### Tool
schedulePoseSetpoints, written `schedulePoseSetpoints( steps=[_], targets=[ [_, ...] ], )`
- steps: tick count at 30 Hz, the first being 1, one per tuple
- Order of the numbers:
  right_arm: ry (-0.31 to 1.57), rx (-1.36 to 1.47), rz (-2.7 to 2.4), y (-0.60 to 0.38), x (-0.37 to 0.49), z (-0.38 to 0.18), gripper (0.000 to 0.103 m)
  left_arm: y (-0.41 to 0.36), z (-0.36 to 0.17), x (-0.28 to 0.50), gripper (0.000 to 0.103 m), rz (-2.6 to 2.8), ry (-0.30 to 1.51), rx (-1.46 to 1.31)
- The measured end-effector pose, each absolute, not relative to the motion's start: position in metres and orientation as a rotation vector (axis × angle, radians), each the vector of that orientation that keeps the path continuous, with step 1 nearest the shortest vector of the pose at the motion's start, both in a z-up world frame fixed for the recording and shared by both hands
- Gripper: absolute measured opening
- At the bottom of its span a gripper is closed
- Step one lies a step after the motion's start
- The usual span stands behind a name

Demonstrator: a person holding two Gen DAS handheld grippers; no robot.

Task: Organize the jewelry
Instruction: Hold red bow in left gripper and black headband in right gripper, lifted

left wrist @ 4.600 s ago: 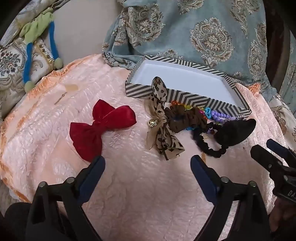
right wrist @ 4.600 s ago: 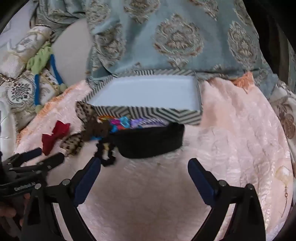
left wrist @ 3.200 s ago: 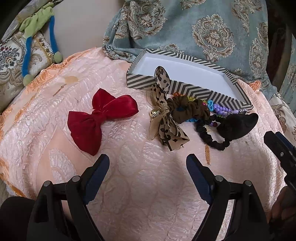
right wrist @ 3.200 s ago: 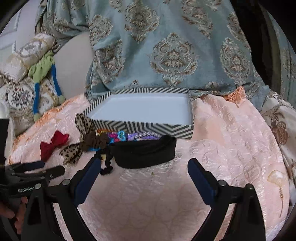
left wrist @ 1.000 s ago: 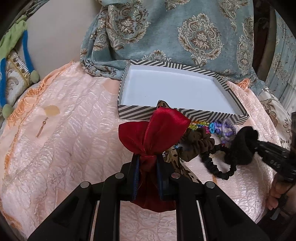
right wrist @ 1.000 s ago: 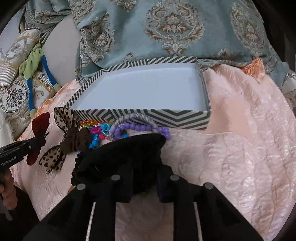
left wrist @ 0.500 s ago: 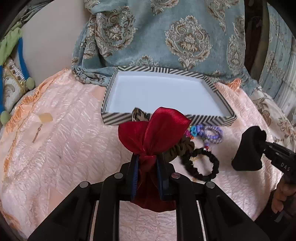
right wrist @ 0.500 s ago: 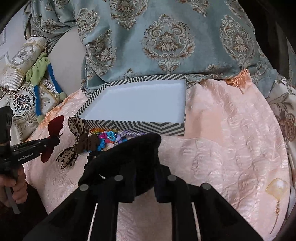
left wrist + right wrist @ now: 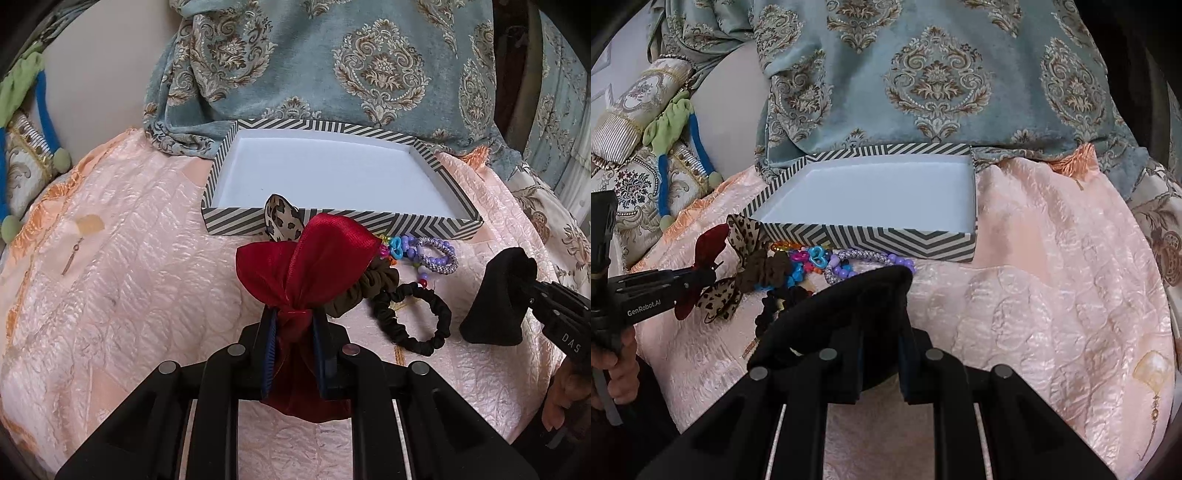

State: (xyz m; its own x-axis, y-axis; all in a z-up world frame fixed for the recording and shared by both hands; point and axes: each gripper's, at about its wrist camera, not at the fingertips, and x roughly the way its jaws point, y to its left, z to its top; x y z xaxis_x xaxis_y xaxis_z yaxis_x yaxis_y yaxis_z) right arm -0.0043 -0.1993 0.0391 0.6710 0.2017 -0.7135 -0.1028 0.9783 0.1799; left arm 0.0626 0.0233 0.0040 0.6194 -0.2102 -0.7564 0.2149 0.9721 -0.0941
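My left gripper is shut on a red satin bow and holds it above the pink cloth, in front of the striped box; the bow also shows in the right wrist view. My right gripper is shut on a black hair band, seen from the left. The box is white inside and holds nothing. Before it lie a leopard bow, a brown scrunchie, a black scrunchie, coloured beads and a purple bracelet.
A pink quilted cloth covers the surface. A blue patterned fabric hangs behind the box. A green and blue tie and cushions are at the far left. A small pendant lies on the cloth at left.
Both grippers closed on their items, the red bow and the black band, and lifted them off the cloth. The band has left the pile, uncovering the black scrunchie and bracelet.
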Motion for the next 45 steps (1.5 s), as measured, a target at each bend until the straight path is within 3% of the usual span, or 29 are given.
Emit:
schedulePoseSetpoints(
  steps=[45],
  targets=[
    [0.786, 0.111, 0.157, -0.1967, -0.01, 0.0429, 0.015, 0.0191, 0.0, 0.0616, 0.0, -0.222, 0.86, 0.044]
  ],
)
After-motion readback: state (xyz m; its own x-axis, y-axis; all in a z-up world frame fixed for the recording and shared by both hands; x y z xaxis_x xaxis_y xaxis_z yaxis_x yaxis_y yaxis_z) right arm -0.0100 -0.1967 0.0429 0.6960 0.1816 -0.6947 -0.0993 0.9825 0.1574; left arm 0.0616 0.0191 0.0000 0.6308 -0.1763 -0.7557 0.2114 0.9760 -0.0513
